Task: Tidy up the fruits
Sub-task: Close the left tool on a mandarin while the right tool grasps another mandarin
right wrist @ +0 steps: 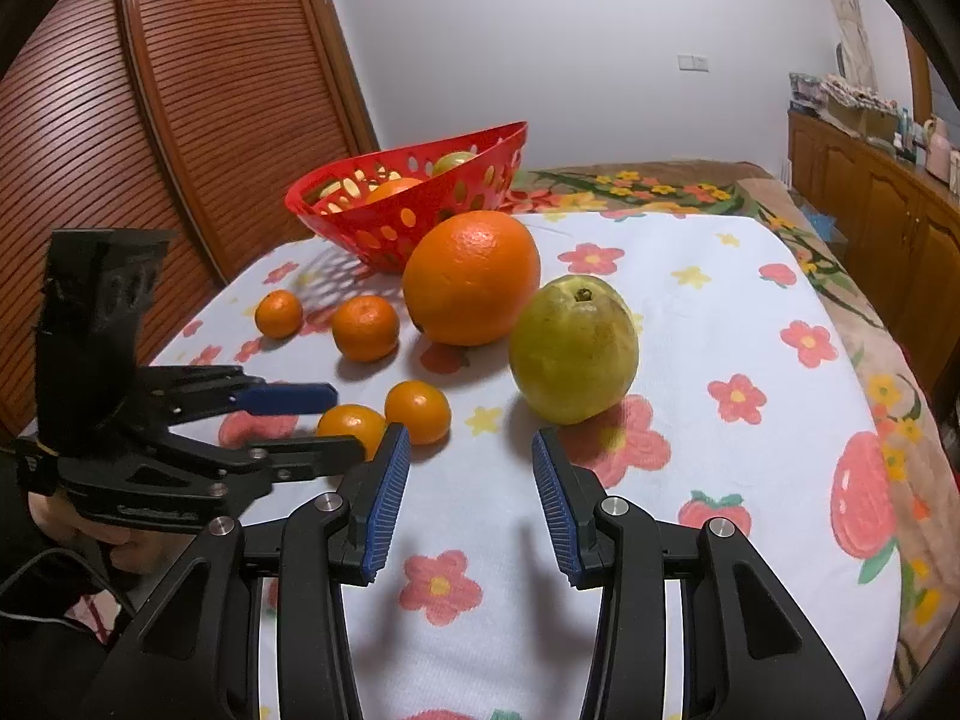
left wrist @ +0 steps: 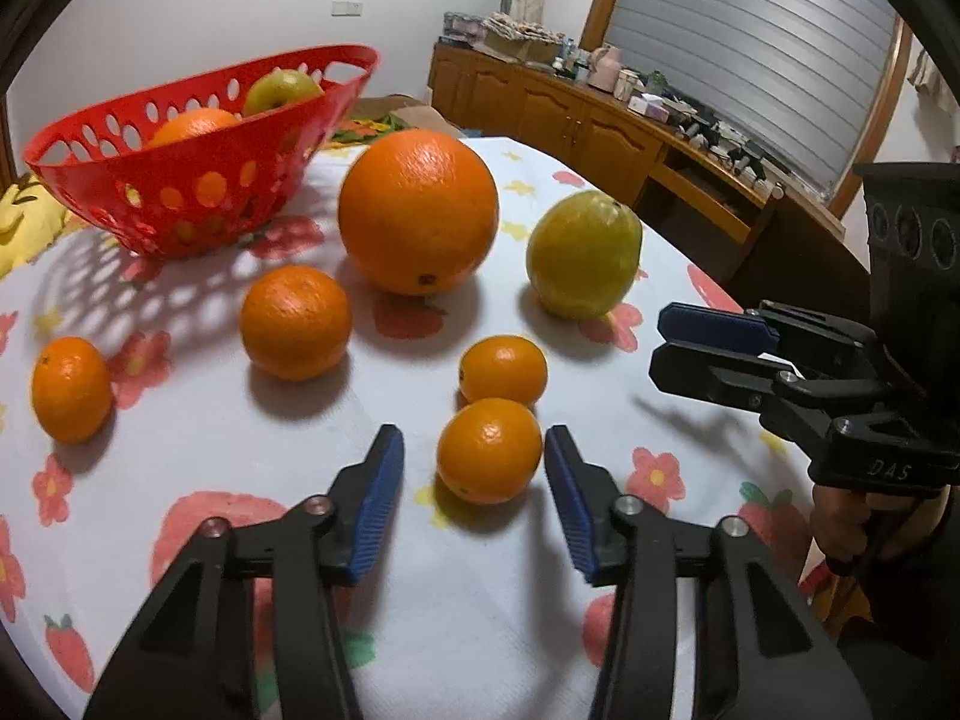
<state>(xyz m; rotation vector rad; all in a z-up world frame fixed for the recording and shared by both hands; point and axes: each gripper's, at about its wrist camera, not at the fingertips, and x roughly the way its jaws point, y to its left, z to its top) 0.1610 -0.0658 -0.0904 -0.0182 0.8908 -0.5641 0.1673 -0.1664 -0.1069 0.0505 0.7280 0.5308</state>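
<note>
Left tongs [left wrist: 474, 468], apart, straddle the nearest mandarin [left wrist: 489, 450]; right tongs [right wrist: 471, 468], apart and empty, lie right of it.

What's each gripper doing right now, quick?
Left gripper: open, jaws either side of a small orange, not clamped on it.
Right gripper: open, empty.

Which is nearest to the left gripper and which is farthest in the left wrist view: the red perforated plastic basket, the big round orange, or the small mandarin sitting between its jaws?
1. Small mandarin, sitting between the jaws of the left gripper.
2. Big round orange, mid-table, straight ahead.
3. Red perforated plastic basket, far back on the left.
</note>
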